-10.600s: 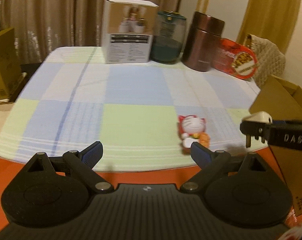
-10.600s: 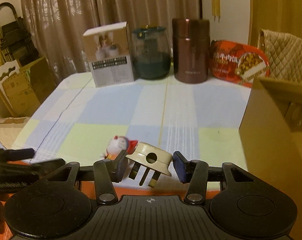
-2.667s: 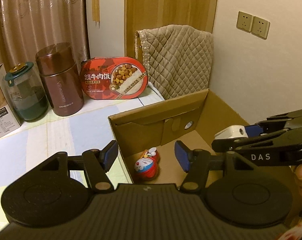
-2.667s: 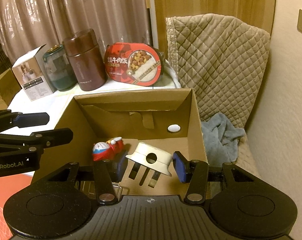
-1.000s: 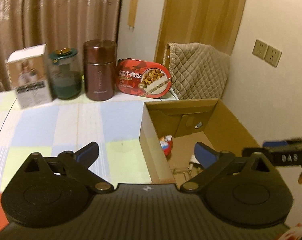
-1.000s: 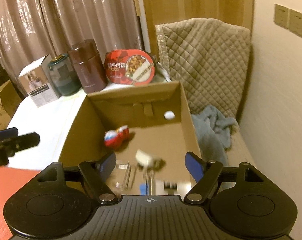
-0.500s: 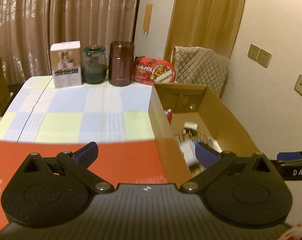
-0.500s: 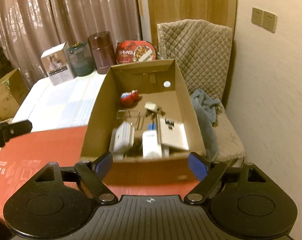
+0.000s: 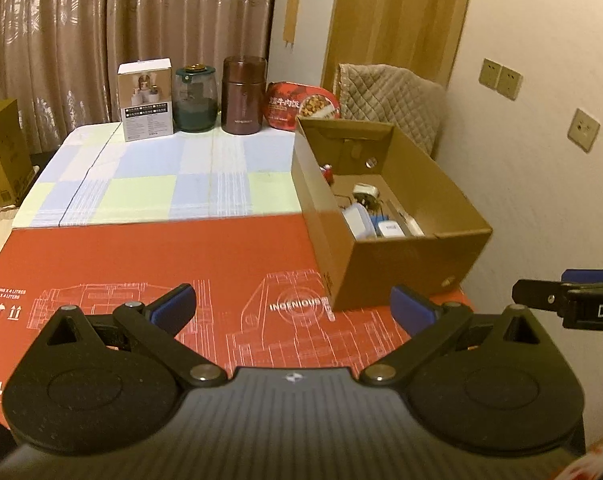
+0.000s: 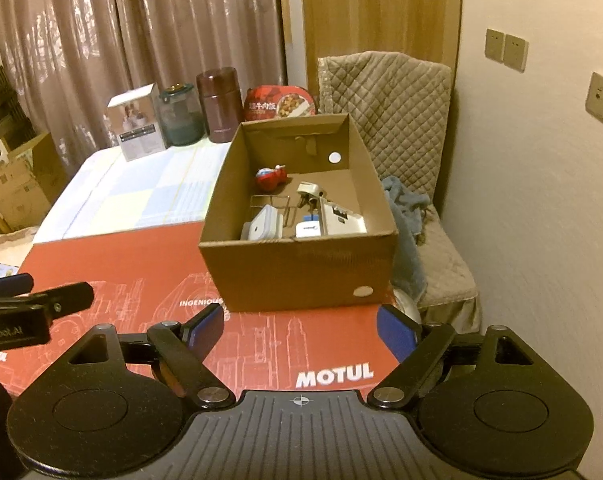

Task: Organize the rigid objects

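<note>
We see the open cardboard box point(image 10: 297, 276) sitting at the right edge of the table, partly on the red printed sheet point(image 10: 149, 268), its long axis running away from us toward the items lined up along the table's far side. Inside it the white plug point(image 10: 310, 191) lies near the middle, prongs pointing down toward the near end, with the red-and-blue figurine point(image 10: 270, 178) just beyond it toward the far left corner and white adapters point(image 10: 327, 222) crowded at the near wall. The right wrist view looks down into the box and shows all of this, plus the quilted chair point(image 10: 385, 100) and blue cloth point(image 10: 405, 216) beside it; the left wrist view sees the box from its left side, so the near wall hides much of the contents, but it shows more of the checked tablecloth point(image 9: 161, 184). Our left gripper point(image 9: 293, 306) and right gripper point(image 10: 299, 330) both hang over the red sheet with fingers spread wide and nothing between them. Compared with 1 second ago, both grippers have pulled well back from the box, and the plug that the right one carried 2.7 seconds ago now rests in the box.
</note>
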`<state>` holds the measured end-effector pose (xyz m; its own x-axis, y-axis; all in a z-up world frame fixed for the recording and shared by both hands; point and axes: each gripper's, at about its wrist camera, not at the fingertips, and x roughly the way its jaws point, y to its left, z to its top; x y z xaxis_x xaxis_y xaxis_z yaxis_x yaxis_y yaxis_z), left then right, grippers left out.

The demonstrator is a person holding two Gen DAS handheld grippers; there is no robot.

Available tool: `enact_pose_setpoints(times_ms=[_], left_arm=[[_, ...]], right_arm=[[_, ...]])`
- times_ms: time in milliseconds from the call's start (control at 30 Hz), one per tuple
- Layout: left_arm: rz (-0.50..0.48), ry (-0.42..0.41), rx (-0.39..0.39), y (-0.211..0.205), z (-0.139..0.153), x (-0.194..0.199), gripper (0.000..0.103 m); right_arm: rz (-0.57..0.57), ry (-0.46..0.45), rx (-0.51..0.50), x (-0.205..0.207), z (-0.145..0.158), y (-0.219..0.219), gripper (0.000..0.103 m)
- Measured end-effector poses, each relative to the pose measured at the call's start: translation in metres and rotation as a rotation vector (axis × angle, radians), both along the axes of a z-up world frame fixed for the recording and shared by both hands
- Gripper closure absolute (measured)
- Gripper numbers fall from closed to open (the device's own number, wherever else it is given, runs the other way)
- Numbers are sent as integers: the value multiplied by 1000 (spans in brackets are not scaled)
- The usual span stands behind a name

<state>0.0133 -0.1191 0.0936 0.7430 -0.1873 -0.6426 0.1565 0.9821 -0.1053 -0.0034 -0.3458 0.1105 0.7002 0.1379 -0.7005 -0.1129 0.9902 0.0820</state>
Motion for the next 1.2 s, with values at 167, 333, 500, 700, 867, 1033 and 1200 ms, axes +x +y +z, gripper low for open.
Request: enact_pose_setpoints(times_ms=[167,333,500,700,867,1033,1200], left_arm=[[-2,7,1,-1,0,-16,1],[1,25,11,-2,-5,-23,1],[-4,22,18,-4,-6,-27,1],[-6,15,20,-5,-5,-28,1],[-9,19,15,-5,-4,-27,1],[-11,20,12,-5,-3,-26,1],[-12,19,10,-5,-3,-25,1]], right_arm=[[-6,-11,9,-21,2,-2,22],[-5,-22,9,-31,5,-3,22],[-2,-25,7,-33,5,-2,22],[-3,-31,9,-33,6,-2,22],[-1,-34,6,-32,6,-1,22],[2,-34,5,-31,5,0,22],[4,-34,1,-30,5,0,22]])
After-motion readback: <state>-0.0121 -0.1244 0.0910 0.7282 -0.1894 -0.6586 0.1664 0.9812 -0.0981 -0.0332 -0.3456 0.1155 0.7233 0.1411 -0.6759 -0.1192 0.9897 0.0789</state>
